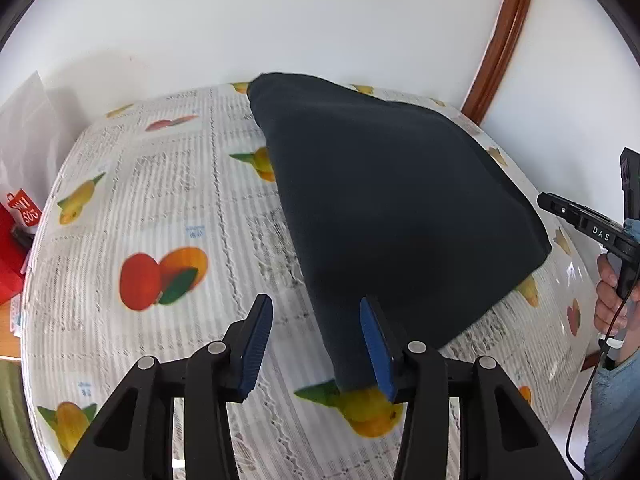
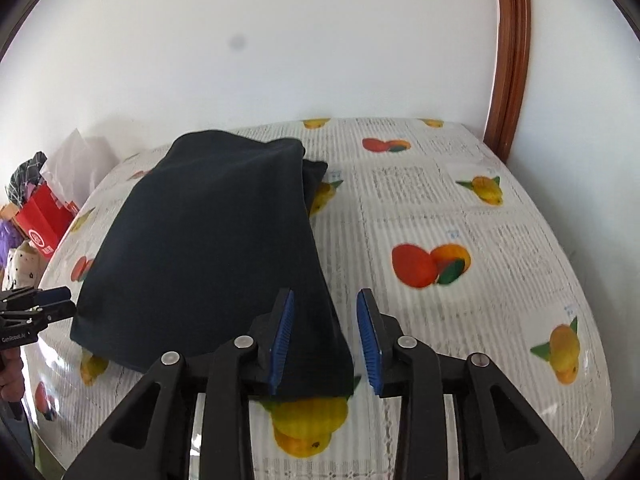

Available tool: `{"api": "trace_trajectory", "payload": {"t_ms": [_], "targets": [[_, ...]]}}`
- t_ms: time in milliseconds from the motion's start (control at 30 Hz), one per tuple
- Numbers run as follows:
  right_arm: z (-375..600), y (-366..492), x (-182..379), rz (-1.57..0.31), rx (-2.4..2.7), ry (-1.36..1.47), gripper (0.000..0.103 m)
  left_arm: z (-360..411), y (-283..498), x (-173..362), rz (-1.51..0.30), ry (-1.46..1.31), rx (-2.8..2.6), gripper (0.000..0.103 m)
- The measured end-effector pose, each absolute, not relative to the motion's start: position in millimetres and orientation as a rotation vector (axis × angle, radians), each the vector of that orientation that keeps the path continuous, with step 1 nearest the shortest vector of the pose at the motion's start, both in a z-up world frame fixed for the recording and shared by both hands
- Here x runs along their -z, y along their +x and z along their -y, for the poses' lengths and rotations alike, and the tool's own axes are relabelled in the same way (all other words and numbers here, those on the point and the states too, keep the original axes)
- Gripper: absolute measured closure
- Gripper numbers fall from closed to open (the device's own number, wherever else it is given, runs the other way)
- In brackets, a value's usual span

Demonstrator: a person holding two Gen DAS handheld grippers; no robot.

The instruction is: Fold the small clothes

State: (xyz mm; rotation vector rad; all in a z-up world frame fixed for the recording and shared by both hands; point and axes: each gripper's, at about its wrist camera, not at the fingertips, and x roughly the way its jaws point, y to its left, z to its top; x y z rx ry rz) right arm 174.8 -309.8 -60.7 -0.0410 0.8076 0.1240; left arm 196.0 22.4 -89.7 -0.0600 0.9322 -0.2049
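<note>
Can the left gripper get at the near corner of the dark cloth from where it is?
Probably yes. The left gripper is open, and the dark cloth's near corner lies flat on the fruit-print tablecloth right by its right-hand pad, with nothing over it. The right gripper is at the other corner.

Black grippers, blue ribbed fingers (image 1: 256, 352); blue sleeve (image 1: 616, 412).

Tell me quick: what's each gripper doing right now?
Left gripper: open, holding nothing; dark cloth lies beside one finger.
Right gripper: open, cloth corner between fingers, not pinched.
</note>
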Motion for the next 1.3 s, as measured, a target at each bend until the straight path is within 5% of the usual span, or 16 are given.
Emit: {"api": "trace_trajectory", "payload": {"t_ms": [600,633,700,733,1000,1300], "targets": [[276,361,81,-0.938,-0.112,0.144,0.055,-25,237,100,-0.951,-0.091,0.262,0.050],[275,366,84,-0.945,-0.120,0.150,0.061,-25,237,101,-0.950,-0.089,0.263,0.049],[269,371,86,-0.940,-0.156,0.144,0.097,-24,237,102,-0.950,-0.082,0.263,0.048],[266,370,83,-0.922,-0.175,0.123,0.100,-24,237,102,-0.952,-0.078,0.263,0.048],[261,354,74,-0.863,-0.134,-0.007,0.098,-25,236,101,-0.959,-0.075,0.262,0.048],[285,296,71,-0.885,-0.170,0.026,0.074,-23,223,100,-0.951,-0.079,0.245,0.048]]}}
